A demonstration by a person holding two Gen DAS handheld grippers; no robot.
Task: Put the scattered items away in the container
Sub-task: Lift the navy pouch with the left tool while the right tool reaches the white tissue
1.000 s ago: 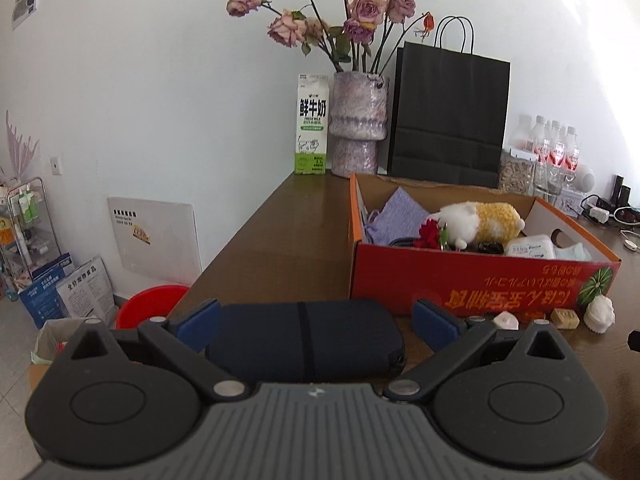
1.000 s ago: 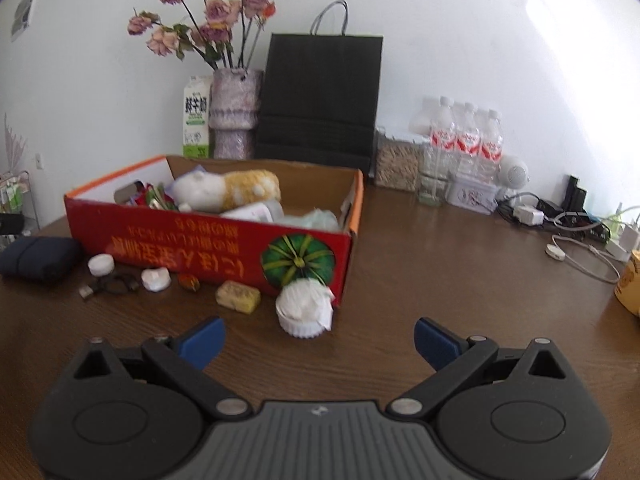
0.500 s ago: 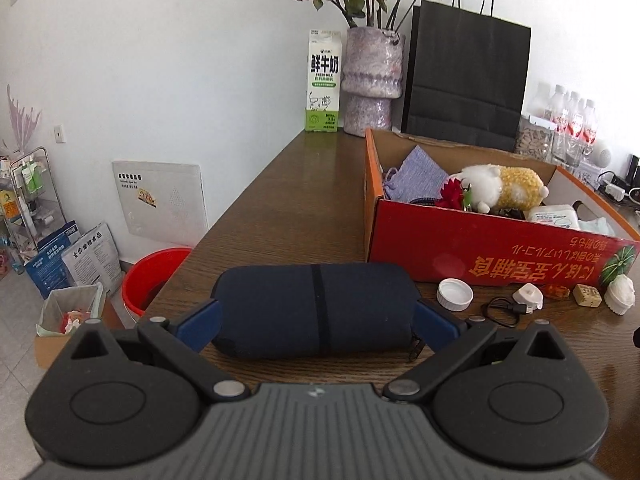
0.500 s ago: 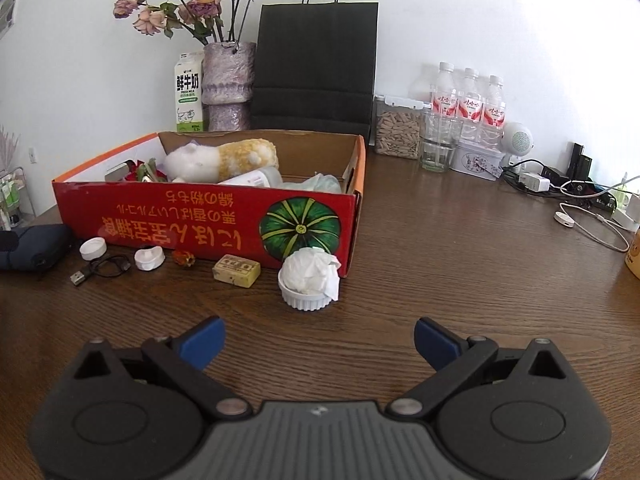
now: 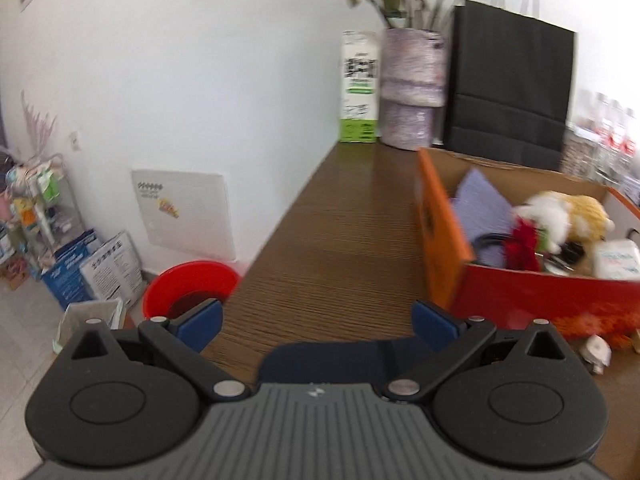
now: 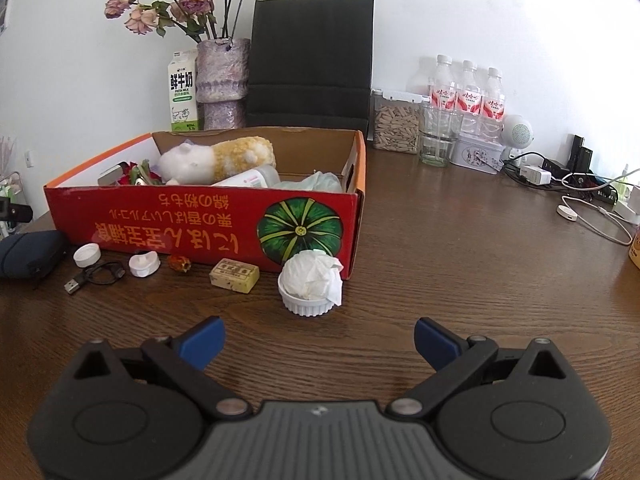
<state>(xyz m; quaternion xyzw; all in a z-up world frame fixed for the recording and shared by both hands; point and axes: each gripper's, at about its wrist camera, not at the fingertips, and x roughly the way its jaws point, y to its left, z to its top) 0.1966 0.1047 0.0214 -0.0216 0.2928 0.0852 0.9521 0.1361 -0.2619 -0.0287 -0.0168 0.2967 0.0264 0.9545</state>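
Cardboard box (image 6: 208,216), red outside with an orange rim and a green pumpkin printed on its front wall, sits on the brown wood-grain table (image 6: 460,264) in front of you. Inside it lie a white and yellow plush toy (image 6: 216,160), a lilac cloth (image 5: 480,204) and a white plastic bottle (image 6: 250,178). Behind the box stand a black paper bag (image 6: 310,64), a mottled purple vase of dried roses (image 6: 220,84) and a white and green milk carton (image 6: 183,92).

Just left of the box's front corner lies a dark navy zip pouch (image 6: 30,254). In the left wrist view that pouch sits low between the fingers of your left claw (image 5: 316,322), whose jaws stand wide apart and do not grip it; the view is blurred.

Along the box's front wall, on the table, are a white ribbed dish stuffed with crumpled tissue (image 6: 312,284), a small yellow block with a printed label (image 6: 234,275), a coiled black USB cable (image 6: 94,278), a white bottle cap (image 6: 87,255), a white plug-shaped piece (image 6: 144,264) and a tiny amber bead (image 6: 180,264).

Your right claw (image 6: 318,344) hovers over bare table near the dish, jaws wide, holding nothing.
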